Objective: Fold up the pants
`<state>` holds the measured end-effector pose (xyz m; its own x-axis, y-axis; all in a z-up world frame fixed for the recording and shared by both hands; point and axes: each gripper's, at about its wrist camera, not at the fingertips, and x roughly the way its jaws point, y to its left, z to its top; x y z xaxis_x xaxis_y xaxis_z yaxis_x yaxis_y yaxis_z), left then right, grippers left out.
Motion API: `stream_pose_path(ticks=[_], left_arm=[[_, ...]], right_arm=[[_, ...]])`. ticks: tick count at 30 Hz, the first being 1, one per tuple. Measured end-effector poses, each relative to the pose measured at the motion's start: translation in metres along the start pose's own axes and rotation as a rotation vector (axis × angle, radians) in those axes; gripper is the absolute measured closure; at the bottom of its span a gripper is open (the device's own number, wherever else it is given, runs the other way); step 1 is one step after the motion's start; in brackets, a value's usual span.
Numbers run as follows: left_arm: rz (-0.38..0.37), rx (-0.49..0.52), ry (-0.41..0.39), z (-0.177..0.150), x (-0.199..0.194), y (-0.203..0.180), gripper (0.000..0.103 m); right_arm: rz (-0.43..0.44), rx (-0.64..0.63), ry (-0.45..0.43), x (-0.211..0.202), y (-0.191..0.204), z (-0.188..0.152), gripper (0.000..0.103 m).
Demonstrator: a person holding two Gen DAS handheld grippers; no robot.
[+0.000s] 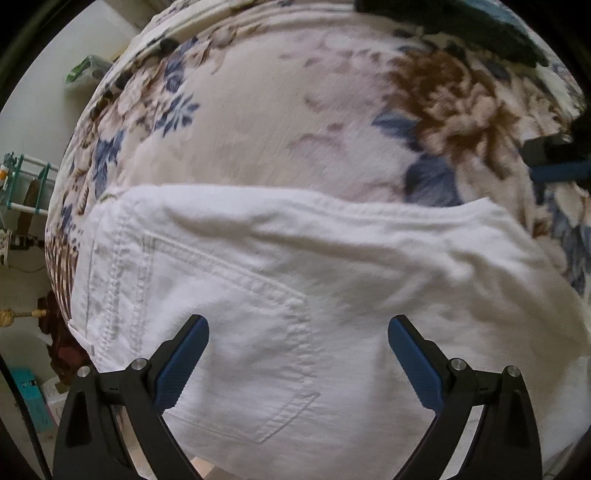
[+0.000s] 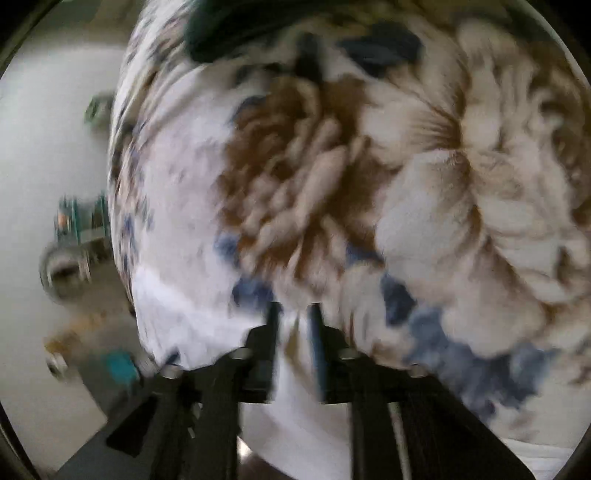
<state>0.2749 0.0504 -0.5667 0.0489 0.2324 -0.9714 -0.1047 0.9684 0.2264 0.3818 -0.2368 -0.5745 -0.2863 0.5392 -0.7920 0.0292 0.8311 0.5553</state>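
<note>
White pants (image 1: 295, 280) lie on a floral bedspread (image 1: 280, 110), back pocket (image 1: 236, 332) up, waistband at the left. My left gripper (image 1: 298, 332) is open and empty just above the pocket area. My right gripper (image 1: 554, 162) shows at the right edge of the left wrist view, beyond the pants' far edge. In the blurred right wrist view the right gripper (image 2: 293, 317) has its fingers close together with white fabric (image 2: 295, 398) between and below them; whether it pinches the fabric is unclear.
The bedspread (image 2: 424, 184) has large brown and blue flowers. A dark garment (image 1: 461, 22) lies at the far edge of the bed. Past the bed's left edge are a teal rack (image 1: 26, 184), a green packet (image 1: 86, 72) and floor clutter.
</note>
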Motion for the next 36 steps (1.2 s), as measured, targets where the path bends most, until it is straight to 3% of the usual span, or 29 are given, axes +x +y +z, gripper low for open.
stream_pose_path(ticks=[1, 4, 7, 9, 11, 13, 16, 18, 19, 20, 22, 26, 32, 34, 36], left_arm=[[-0.002, 0.004, -0.005, 0.001, -0.002, -0.002, 0.004], [-0.013, 0.015, -0.018, 0.004, -0.006, -0.013, 0.004], [-0.046, 0.041, -0.038, 0.016, -0.003, -0.031, 0.004], [-0.050, 0.088, -0.055, 0.026, 0.002, -0.047, 0.004], [0.005, 0.164, -0.045, 0.039, 0.016, -0.066, 0.004], [0.024, 0.201, -0.036, 0.050, 0.028, -0.077, 0.000], [0.020, 0.204, -0.035, 0.060, 0.030, -0.080, 0.000], [0.030, 0.210, -0.028, 0.062, 0.031, -0.082, 0.000], [0.034, 0.209, -0.027, 0.063, 0.031, -0.083, 0.000], [0.035, 0.208, -0.028, 0.063, 0.030, -0.083, 0.000], [0.036, 0.201, -0.030, 0.063, 0.029, -0.085, 0.000], [0.035, 0.192, -0.031, 0.064, 0.031, -0.089, 0.000], [0.010, 0.180, -0.020, 0.073, 0.040, -0.076, 0.000], [0.024, 0.177, -0.011, 0.075, 0.034, -0.072, 0.000], [0.046, 0.191, -0.058, 0.068, 0.009, -0.070, 0.000]], right_arm=[[-0.038, -0.044, 0.019, -0.004, 0.007, -0.010, 0.045], [-0.137, -0.178, 0.105, 0.005, 0.023, -0.041, 0.043], [-0.221, -0.137, 0.159, 0.015, 0.004, -0.056, 0.043], [-0.224, -0.073, 0.119, 0.003, -0.021, -0.065, 0.043], [-0.208, -0.023, 0.082, -0.013, -0.042, -0.080, 0.043], [-0.247, -0.047, 0.031, -0.022, -0.052, -0.093, 0.043], [-0.335, -0.103, 0.009, -0.015, -0.059, -0.113, 0.043], [-0.351, -0.097, -0.008, -0.013, -0.071, -0.115, 0.051], [-0.369, -0.080, -0.017, -0.012, -0.078, -0.115, 0.062], [-0.362, -0.058, -0.024, -0.011, -0.082, -0.114, 0.064], [-0.350, -0.026, -0.047, -0.020, -0.096, -0.111, 0.066], [-0.435, -0.051, -0.068, -0.020, -0.099, -0.114, 0.066], [-0.428, 0.058, -0.109, -0.009, -0.093, -0.110, 0.066], [-0.405, 0.077, -0.105, -0.009, -0.093, -0.112, 0.065], [-0.360, 0.090, -0.116, -0.029, -0.099, -0.119, 0.061]])
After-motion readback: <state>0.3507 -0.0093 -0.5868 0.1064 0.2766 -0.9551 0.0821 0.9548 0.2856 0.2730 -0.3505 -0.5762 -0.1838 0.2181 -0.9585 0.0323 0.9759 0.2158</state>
